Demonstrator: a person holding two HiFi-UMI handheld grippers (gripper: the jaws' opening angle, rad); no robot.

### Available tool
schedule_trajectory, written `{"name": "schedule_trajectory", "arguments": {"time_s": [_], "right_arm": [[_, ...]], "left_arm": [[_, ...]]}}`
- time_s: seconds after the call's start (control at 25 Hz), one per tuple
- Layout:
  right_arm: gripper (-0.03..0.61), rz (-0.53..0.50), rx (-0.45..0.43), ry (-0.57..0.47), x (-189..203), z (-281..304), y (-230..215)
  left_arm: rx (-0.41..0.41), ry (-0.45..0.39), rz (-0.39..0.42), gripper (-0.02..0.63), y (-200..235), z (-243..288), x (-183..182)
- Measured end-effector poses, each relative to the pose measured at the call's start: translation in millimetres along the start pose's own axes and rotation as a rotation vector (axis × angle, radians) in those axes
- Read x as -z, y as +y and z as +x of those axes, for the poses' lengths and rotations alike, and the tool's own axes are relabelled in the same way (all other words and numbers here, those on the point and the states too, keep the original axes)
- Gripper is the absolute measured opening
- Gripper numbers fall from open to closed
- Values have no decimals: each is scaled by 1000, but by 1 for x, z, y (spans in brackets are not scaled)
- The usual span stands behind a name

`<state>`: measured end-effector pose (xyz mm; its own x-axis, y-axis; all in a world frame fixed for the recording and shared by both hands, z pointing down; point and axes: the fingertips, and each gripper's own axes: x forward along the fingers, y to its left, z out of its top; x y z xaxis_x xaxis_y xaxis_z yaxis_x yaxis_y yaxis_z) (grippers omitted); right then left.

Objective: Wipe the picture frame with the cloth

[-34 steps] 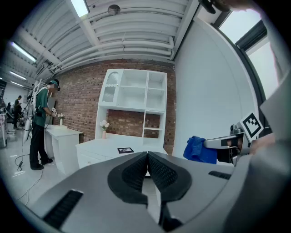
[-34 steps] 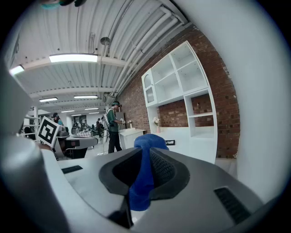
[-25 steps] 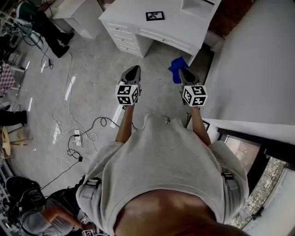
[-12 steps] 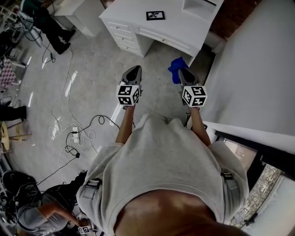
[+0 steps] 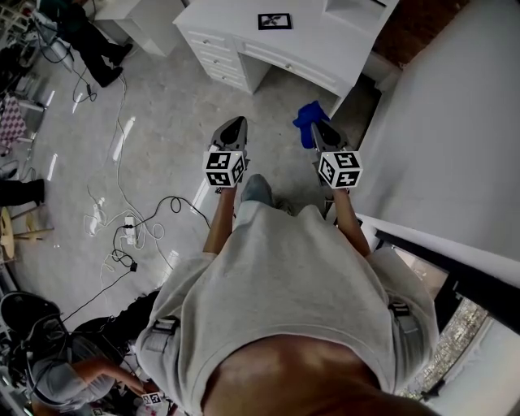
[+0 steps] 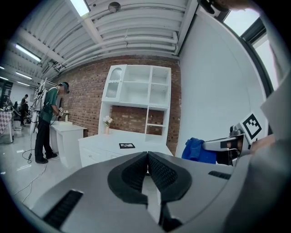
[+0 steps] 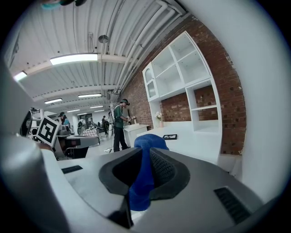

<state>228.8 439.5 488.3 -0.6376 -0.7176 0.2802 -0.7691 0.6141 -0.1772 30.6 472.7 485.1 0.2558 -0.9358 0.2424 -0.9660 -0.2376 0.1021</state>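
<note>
The right gripper (image 7: 144, 170) pinches the blue cloth (image 7: 146, 144) tight. The left gripper (image 6: 148, 164) is closed with nothing in it. The frame (image 5: 275, 22) lies flat on the white desk (image 5: 325, 45), straight ahead and well apart from both, so the cloth must go forward.

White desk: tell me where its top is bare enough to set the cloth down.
The desk top is bare between the picture frame and the front edge, and between the frame and the shelf unit. It is crowded at the back, by the flower vase.
</note>
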Motion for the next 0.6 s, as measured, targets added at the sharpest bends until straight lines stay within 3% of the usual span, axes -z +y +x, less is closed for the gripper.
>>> {"name": "schedule_trajectory", "arguments": {"time_s": [0.6], "right_arm": [[66, -33, 18, 38, -15, 70, -36]], "left_arm": [[21, 6, -42, 16, 38, 82, -3]]}}
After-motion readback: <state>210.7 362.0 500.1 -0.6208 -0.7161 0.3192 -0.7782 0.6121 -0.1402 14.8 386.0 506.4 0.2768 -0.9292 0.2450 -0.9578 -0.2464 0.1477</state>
